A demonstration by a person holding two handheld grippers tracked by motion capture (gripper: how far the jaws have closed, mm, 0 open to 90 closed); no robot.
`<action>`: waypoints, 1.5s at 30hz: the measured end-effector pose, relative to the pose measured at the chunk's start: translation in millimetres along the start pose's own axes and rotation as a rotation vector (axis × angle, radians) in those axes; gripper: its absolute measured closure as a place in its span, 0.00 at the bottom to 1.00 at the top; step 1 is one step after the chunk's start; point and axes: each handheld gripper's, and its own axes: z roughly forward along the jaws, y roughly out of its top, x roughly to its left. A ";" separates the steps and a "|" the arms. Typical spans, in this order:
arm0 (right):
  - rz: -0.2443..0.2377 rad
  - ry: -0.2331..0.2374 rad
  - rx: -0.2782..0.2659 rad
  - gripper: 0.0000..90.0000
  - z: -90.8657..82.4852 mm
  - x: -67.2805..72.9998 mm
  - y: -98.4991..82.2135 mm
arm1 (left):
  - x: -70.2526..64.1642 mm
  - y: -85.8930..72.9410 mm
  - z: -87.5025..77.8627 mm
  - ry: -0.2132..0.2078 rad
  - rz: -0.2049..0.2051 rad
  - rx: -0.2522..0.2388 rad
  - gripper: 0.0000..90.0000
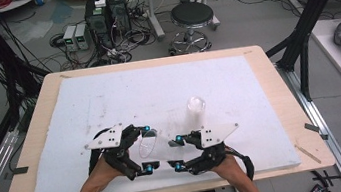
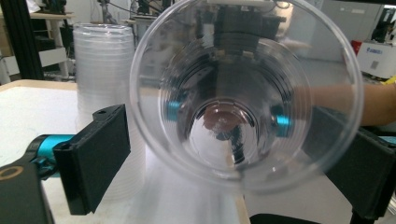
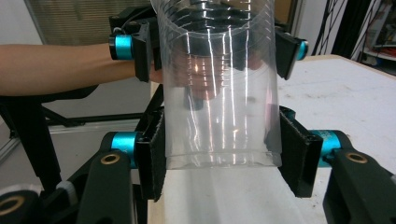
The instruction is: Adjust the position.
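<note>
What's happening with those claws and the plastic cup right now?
Right gripper shut on clear cup. Left gripper open around its rim. Cup stack stands apart, nothing blocking.

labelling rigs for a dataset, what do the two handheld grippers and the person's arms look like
Both the left gripper and the right gripper are black linkage frames with flat rectangular black pads, turquoise metal cylinders at the jaw joints and brass-coloured pivot rings. Each carries a grey three-cornered plate with small dark dots. A black cable trails from the right one. The forearms are bare, no sleeves.
</note>
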 end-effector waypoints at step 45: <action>0.003 0.034 0.060 0.18 11.9 4.2 -3.8 | -2.9 6.3 3.6 -0.030 0.039 -0.017 0.35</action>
